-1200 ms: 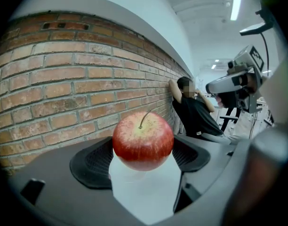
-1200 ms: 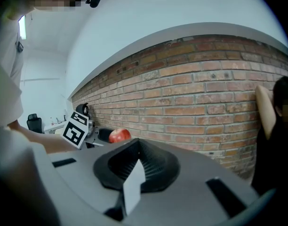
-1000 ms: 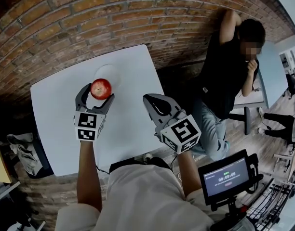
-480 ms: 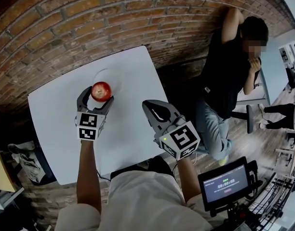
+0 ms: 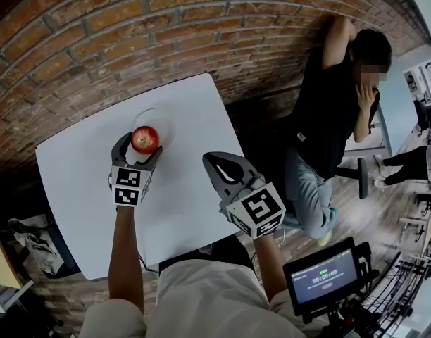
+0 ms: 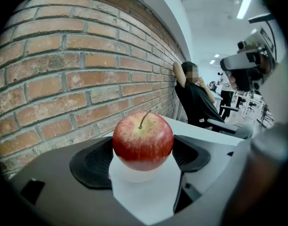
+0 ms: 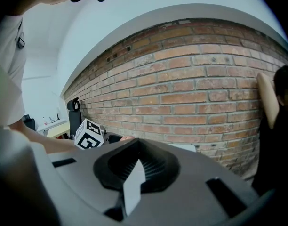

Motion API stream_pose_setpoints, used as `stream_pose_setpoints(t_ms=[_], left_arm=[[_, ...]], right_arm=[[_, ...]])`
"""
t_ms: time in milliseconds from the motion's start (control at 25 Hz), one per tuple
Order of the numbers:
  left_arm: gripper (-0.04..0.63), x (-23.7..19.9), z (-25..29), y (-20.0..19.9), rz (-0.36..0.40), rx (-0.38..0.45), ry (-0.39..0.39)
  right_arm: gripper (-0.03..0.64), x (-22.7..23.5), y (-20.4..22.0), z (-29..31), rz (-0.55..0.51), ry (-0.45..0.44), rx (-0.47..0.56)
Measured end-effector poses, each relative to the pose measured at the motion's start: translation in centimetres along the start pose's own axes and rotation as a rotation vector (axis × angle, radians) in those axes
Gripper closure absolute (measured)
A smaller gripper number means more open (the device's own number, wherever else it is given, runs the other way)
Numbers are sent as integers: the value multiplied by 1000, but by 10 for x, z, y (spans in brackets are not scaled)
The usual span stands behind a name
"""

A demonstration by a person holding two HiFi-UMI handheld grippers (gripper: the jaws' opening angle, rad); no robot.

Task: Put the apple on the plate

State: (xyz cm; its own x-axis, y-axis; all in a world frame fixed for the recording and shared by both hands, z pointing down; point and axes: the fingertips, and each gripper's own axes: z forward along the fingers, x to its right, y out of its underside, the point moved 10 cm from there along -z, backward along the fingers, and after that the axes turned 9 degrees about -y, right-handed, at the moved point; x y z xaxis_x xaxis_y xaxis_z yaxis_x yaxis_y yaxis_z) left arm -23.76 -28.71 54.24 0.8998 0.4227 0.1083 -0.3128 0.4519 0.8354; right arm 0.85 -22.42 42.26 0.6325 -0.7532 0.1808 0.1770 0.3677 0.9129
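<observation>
Holding the apple in the left tongs, you grip it across its widest part, one dark pad on each side, with the stem pointing up. This grip stops the round body from rolling out. It also leaves the underside free to meet the plate.

1. Position. The apple is over the near part of the plate, toward the far side of the surface, near the brick wall. No view shows whether apple and plate touch (the left gripper view shows white plate directly beneath, with no clear gap).

2. Right tongs. These are closed with nothing between them. They are over the right side of the surface, well apart from the plate. This probably keeps them clear of the placement.

3. Materials.
- Apple: red with pale yellow flecks, smooth glossy skin, thin brown stem. It looks firm and will probably roll if released off-centre.
- Plate: white, round, shallow and smooth. It almost matches the white surface, so the rim is hard to make out.
- Pads: black, with a ribbed face for grip.

4. Stage. The task appears close to completion. The next move probably calls for a short, level descent until the plate bears the apple, then a slow opening of the left tongs.
</observation>
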Motion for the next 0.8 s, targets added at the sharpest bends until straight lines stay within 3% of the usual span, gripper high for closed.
stream_pose_setpoints(t_ms=[440,800], left_arm=[[199,2,36,2,19,-10,20],[199,-2,61,7,-9,-48,34]], right_arm=[[612,20,13,14,31,11,-17],[612,36,13,31,20,10,-18]])
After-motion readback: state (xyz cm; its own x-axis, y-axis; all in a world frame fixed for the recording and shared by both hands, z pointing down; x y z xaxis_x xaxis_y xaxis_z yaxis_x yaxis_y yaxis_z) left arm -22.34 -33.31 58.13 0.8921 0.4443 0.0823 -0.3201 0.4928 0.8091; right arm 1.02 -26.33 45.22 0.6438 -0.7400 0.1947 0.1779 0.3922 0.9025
